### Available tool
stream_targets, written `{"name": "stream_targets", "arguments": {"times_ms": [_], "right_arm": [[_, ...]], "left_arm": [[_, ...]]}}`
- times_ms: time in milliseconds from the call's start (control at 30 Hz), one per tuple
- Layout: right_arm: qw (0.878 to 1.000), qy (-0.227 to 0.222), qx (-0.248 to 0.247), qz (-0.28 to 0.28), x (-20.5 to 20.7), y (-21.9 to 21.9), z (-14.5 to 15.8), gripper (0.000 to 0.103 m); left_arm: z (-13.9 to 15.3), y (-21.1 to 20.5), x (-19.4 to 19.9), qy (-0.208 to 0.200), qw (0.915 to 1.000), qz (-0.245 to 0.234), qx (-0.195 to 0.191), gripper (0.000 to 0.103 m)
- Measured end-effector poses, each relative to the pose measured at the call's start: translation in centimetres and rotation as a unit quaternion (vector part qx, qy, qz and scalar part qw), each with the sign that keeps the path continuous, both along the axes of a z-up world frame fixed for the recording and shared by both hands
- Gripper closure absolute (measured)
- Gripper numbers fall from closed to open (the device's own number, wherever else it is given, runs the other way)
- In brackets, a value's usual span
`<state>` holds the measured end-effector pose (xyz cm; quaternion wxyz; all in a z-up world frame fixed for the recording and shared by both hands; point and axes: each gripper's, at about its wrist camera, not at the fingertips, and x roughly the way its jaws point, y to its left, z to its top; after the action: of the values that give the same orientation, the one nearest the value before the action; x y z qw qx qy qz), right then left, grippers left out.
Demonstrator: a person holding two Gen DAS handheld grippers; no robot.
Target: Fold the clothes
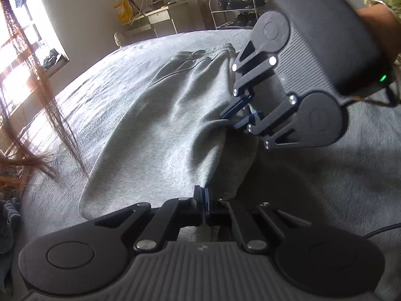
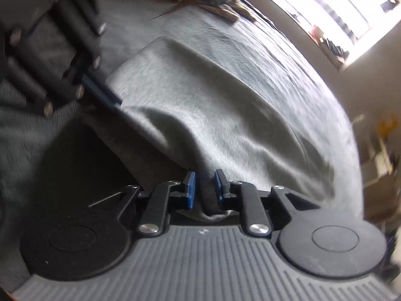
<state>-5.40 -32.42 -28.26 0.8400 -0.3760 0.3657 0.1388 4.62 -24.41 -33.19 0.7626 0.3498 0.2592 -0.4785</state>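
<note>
A light grey garment (image 1: pixel 160 130) lies spread on a grey bed cover (image 1: pixel 105 80), its waistband end toward the far edge of the bed and its near edge lifted off the cover by both tools. The left gripper (image 1: pixel 203 202) has its blue pads pressed together on the garment's near edge, while the right gripper (image 2: pixel 205 190), just beside it along that same edge, holds a bunched fold of the garment between pads that stand slightly apart. Bare cover lies open on both sides of the garment; a shoe rack (image 1: pixel 235 12) and a desk (image 1: pixel 160 17) stand beyond its far end.
</note>
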Motion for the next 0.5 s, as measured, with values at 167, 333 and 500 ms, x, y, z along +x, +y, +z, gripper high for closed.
{"name": "stream_targets", "arguments": {"times_ms": [167,333,500], "right_arm": [[0.999,0.007,0.005,-0.041,1.6,-1.2,0.5,0.101],[0.996,-0.010,0.039,-0.075,1.0,-2.5,2.3,0.101],[0.996,0.055,0.025,-0.068,0.9,-3.2,-1.4,0.098]], "left_arm": [[-0.3,0.2,-0.3,-0.009,0.9998,-0.017,0.002,0.101],[-1.4,-0.1,-0.9,-0.015,0.9983,-0.052,0.023,0.101],[-2.1,0.2,-0.8,0.012,0.9974,-0.059,0.039,0.085]]}}
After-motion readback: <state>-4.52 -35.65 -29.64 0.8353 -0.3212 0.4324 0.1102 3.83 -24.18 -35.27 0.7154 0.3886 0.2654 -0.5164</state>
